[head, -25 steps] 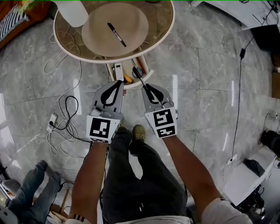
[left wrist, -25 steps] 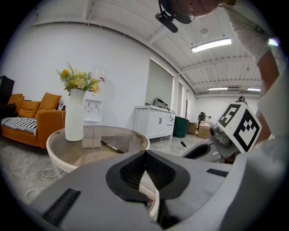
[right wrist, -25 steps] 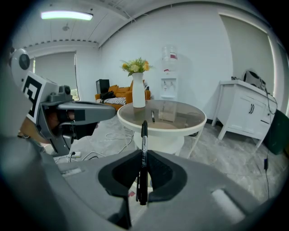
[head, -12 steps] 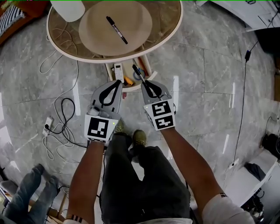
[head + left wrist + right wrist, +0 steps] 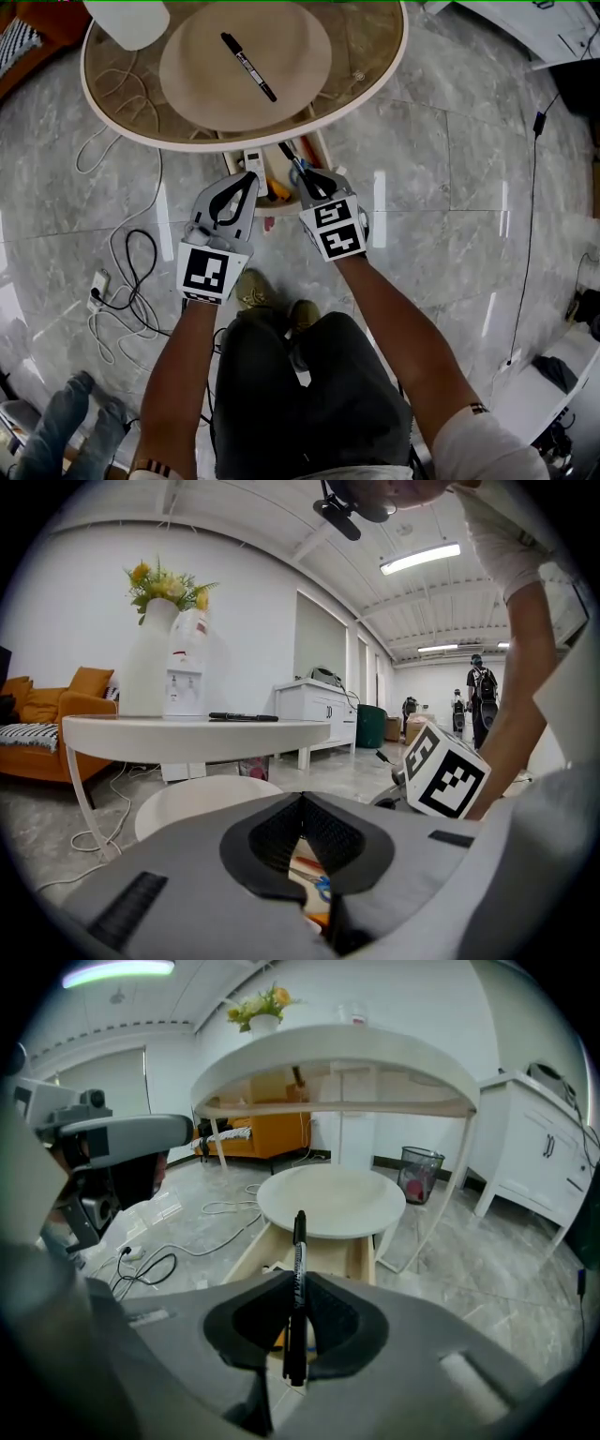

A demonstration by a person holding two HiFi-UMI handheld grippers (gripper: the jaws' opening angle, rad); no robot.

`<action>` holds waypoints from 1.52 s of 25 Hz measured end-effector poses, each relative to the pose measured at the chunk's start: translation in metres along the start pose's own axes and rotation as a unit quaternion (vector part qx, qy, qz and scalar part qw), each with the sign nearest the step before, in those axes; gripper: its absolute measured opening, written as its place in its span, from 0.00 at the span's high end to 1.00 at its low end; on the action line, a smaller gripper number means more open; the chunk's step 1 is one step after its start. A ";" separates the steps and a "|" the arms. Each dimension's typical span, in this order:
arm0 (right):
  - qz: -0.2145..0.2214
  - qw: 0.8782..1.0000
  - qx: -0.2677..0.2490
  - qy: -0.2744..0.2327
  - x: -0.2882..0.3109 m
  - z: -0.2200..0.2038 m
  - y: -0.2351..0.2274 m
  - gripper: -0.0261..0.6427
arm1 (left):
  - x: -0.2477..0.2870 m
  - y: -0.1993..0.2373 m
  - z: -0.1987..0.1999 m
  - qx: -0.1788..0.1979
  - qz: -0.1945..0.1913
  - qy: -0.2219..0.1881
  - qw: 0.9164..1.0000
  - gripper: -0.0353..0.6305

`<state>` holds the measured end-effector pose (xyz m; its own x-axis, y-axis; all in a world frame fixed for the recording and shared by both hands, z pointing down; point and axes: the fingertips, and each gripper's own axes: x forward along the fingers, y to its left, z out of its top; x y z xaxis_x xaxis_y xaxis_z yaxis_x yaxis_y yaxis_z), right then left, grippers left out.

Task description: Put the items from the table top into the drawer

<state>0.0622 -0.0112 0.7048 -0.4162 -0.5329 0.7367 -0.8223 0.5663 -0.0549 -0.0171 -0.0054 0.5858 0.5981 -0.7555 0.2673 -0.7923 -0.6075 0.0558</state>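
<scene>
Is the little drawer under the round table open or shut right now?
Open. The drawer juts out from under the table, its inside showing from above.

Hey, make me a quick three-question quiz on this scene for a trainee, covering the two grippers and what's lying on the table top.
1. True or false: the left gripper is clamped on a marker.
2. Pick one. The right gripper holds: A, scissors; B, a black marker; C, a remote.
3. How many markers lie on the table top?

Key
1. False: its jaws are together with nothing between them.
2. B.
3. One, the lone marker near the middle.
</scene>
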 end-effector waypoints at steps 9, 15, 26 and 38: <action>-0.011 0.999 0.010 0.052 0.060 -0.029 -0.008 0.90 | 0.018 0.014 -0.026 0.000 -0.010 -0.006 1.000 0.95; -0.013 0.997 0.006 0.070 0.085 -0.033 -0.008 0.90 | 0.022 0.032 -0.038 -0.001 -0.008 -0.011 1.000 0.95; -0.012 0.997 0.004 0.070 0.106 -0.033 -0.009 0.87 | 0.030 0.042 -0.050 -0.007 -0.015 -0.003 1.000 0.95; -0.015 1.000 -0.010 0.025 0.068 -0.008 0.001 0.96 | 0.022 0.034 -0.031 -0.016 -0.022 0.015 1.000 0.95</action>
<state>0.0363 -0.0416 0.7605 -0.3709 -0.5186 0.7704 -0.8261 0.5633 -0.0185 -0.0344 -0.0352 0.6230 0.6288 -0.7205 0.2924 -0.7693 -0.6312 0.0991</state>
